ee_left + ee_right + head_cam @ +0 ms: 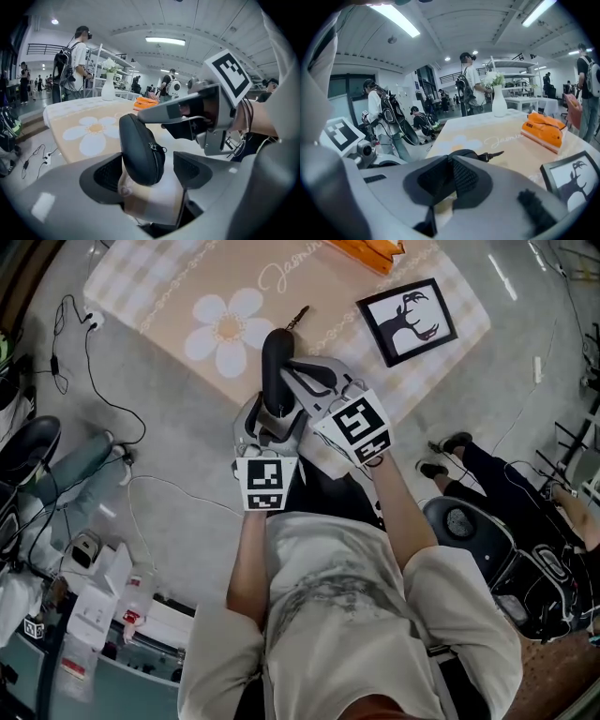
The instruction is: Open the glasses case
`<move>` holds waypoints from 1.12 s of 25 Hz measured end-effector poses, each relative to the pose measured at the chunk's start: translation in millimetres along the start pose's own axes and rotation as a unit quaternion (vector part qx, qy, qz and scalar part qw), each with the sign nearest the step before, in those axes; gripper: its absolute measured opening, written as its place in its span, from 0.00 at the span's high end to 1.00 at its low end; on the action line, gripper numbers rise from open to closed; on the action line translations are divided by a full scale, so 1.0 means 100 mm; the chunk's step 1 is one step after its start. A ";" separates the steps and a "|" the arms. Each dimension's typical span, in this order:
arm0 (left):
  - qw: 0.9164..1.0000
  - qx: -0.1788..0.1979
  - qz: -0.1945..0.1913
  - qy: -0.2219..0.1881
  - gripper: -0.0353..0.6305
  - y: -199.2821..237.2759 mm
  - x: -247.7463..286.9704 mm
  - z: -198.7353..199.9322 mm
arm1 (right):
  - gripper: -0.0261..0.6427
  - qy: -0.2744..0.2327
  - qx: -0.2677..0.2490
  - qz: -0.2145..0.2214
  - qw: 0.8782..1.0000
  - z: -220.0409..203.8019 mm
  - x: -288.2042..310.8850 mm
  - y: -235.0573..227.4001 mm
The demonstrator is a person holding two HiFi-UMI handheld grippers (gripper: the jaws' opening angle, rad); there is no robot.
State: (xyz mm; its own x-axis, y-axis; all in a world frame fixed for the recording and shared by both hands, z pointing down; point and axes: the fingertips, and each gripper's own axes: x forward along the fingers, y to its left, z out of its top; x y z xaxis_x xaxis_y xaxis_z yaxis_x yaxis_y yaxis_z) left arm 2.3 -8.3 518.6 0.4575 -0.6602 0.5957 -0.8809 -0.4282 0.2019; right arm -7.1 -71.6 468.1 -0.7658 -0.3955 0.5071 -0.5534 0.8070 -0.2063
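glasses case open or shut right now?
Shut. In the left gripper view the case has both halves together, with no gap along its zipped edge.

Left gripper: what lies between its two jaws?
The case stands upright there; the left gripper has its jaws wide apart beside it, as the left gripper view shows. The right gripper grips its top.
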 end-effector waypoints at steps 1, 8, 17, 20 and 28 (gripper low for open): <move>1.000 0.003 0.012 0.003 0.42 0.01 0.03 -0.01 | 0.90 -0.002 0.002 0.001 1.000 0.00 0.00 0.00; 0.997 0.014 0.075 0.027 0.47 0.12 0.18 -0.12 | 0.90 -0.004 0.013 -0.001 1.000 0.02 0.01 -0.01; 0.998 0.018 0.057 0.016 0.49 0.14 0.05 -0.03 | 0.89 0.047 -0.061 0.045 0.996 -0.07 -0.26 0.30; 0.998 0.018 0.056 0.017 0.49 0.15 0.05 -0.04 | 0.79 0.075 -0.058 0.067 0.993 -0.14 -0.33 0.50; 0.998 0.018 0.061 0.020 0.49 0.16 0.03 -0.06 | 0.77 0.113 -0.043 0.060 0.991 -0.29 -0.26 0.66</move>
State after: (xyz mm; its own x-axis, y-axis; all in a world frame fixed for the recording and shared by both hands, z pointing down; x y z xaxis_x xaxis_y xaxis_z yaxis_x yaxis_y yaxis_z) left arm -10.9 -13.0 528.4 0.3417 -0.6842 0.6443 -0.9241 -0.3693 0.0979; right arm -14.4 4.7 465.1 -0.7260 -0.1929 0.6601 -0.4248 0.8806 -0.2098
